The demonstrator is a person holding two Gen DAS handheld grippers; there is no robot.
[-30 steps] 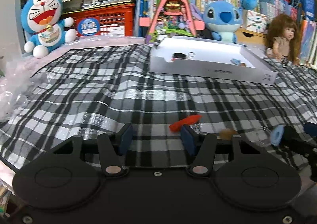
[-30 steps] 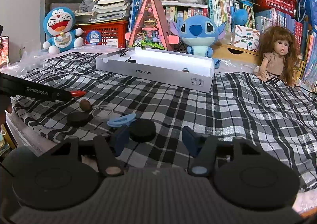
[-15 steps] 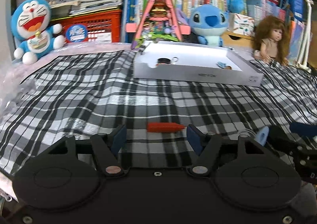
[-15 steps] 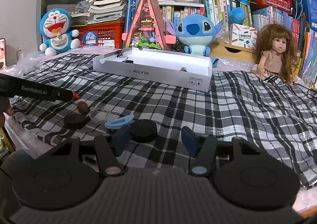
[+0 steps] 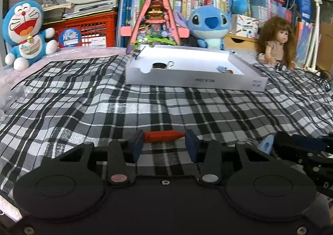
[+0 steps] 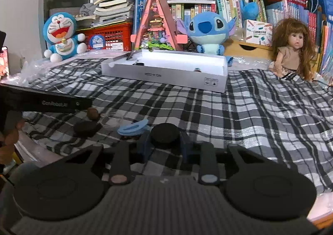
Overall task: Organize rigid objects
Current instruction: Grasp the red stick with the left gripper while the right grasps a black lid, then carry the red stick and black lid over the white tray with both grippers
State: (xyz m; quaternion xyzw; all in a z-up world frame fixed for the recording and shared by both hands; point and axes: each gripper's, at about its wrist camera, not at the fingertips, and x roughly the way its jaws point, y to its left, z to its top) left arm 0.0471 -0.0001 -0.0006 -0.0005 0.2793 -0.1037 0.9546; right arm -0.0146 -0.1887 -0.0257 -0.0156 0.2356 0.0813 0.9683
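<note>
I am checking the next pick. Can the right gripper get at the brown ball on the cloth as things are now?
Probably not directly: the right gripper, jaws closing, has the black disc between them. The brown ball lies off to its left, beside the left gripper's body.

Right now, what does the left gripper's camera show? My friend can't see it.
The left gripper is closing its jaws around a red crayon lying sideways on a checked blanket. Farther back sits a white box with a few small things inside, and behind it stand plush toys, a doll and bookshelves.
</note>
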